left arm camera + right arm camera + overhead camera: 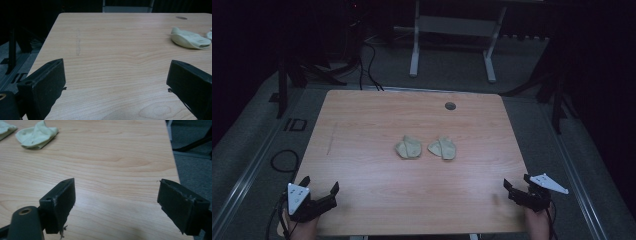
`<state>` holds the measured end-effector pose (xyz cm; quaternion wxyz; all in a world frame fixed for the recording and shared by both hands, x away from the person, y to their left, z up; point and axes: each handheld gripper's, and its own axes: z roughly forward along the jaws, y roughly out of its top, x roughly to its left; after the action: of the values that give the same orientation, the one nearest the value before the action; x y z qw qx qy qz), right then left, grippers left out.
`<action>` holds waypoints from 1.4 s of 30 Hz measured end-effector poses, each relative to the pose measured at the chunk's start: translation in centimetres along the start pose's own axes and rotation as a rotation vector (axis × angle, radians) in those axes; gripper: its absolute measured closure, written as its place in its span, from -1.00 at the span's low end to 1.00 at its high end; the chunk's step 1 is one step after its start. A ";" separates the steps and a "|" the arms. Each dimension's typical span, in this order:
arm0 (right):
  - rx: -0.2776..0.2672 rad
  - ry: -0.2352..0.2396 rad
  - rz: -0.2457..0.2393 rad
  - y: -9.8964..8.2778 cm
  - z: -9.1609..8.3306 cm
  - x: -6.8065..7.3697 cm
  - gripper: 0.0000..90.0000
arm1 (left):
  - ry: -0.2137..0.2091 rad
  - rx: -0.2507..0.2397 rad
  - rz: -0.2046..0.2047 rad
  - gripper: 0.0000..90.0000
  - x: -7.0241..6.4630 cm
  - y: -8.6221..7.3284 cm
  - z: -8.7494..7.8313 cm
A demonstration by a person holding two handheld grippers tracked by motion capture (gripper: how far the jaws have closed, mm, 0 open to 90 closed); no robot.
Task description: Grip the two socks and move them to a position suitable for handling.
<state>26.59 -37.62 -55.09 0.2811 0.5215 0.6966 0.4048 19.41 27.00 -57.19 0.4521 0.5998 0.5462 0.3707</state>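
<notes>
Two small pale crumpled cloths lie side by side in the middle of the wooden table: the left cloth and the right cloth. My left gripper rests at the front left corner, open, with nothing between its jaws. The left gripper view looks past the left gripper to the left cloth far off at the right. My right gripper sits at the front right edge, also open and holding nothing. Beyond the right gripper, the right cloth lies at the far left.
A round grommet hole sits near the table's far edge. Behind the table stands a white frame on grey floor, with cables and a cable loop at the left. The table's right edge runs close to my right gripper.
</notes>
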 end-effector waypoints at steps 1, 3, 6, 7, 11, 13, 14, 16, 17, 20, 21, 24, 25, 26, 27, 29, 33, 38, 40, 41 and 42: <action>0.003 -0.003 -0.004 0.1 0.1 0.1 -0.67 | 0.004 0.004 0.000 -0.95 0.0 0.0 0.0; 0.012 0.000 -0.006 0.2 0.2 0.2 -0.67 | -0.012 0.015 -0.019 -0.95 0.0 -0.1 0.1; 0.041 -0.012 -0.031 0.7 0.7 0.9 -0.67 | -0.017 0.025 -0.028 -0.95 -0.1 -0.1 0.2; 0.047 -0.009 -0.036 0.8 0.8 1.0 -0.67 | -0.017 0.023 -0.029 -0.95 -0.2 -0.1 0.2; 0.071 0.015 -0.043 1.2 1.4 1.4 -0.69 | -0.037 0.036 -0.064 -0.95 -0.2 0.0 0.3; 0.079 0.036 -0.041 1.4 1.6 1.4 -0.69 | -0.060 0.053 -0.092 -0.95 -0.1 0.0 0.3; 0.079 0.036 -0.041 1.4 1.6 1.4 -0.69 | -0.060 0.053 -0.092 -0.93 -0.1 0.0 0.3; 0.081 0.049 -0.040 1.7 1.9 1.7 -0.71 | -0.043 0.086 -0.050 -0.92 -0.5 0.1 0.3; 0.086 0.056 -0.032 1.9 2.0 1.8 -0.72 | -0.046 0.088 -0.044 -0.92 -0.7 0.1 0.3; 0.084 0.054 -0.037 2.4 2.3 2.3 -0.72 | -0.056 0.082 -0.044 -0.94 -0.9 0.3 0.2; 0.084 0.054 -0.037 2.4 2.3 2.3 -0.72 | -0.056 0.082 -0.044 -0.94 -0.9 0.3 0.2; 0.096 0.066 -0.052 2.9 2.9 2.9 -0.72 | -0.076 0.078 -0.031 -0.94 -1.2 0.4 0.2; 0.104 0.085 -0.059 3.2 3.3 3.4 -0.72 | -0.079 0.080 -0.024 -0.94 -1.3 0.4 0.2; 0.104 0.085 -0.059 3.2 3.3 3.4 -0.72 | -0.089 0.081 -0.025 -0.94 -1.4 0.4 0.2; 0.110 0.104 -0.071 3.6 3.6 3.9 -0.71 | -0.104 0.091 -0.010 -0.94 -1.7 0.4 0.2; 0.115 0.109 -0.078 3.8 3.8 4.2 -0.71 | -0.117 0.098 -0.003 -0.94 -1.7 0.4 0.2; 0.127 0.140 -0.100 4.6 4.7 5.2 -0.71 | -0.145 0.106 0.008 -0.94 -2.0 0.4 0.3; 0.124 0.161 -0.136 5.9 5.9 6.8 -0.70 | -0.170 0.125 0.009 -0.94 -2.1 0.3 0.4; 0.121 0.168 -0.149 6.4 6.3 7.4 -0.70 | -0.175 0.126 0.010 -0.94 -2.1 0.3 0.5; 0.120 0.172 -0.147 6.6 6.5 7.6 -0.71 | -0.177 0.126 0.009 -0.94 -2.1 0.3 0.5; 0.120 0.172 -0.147 6.6 6.5 7.6 -0.71 | -0.179 0.127 0.008 -0.94 -2.1 0.3 0.5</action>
<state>32.89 -27.80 -52.54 0.2175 0.4483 0.7773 0.3840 19.68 24.83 -56.93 0.4588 0.6602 0.5237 0.2818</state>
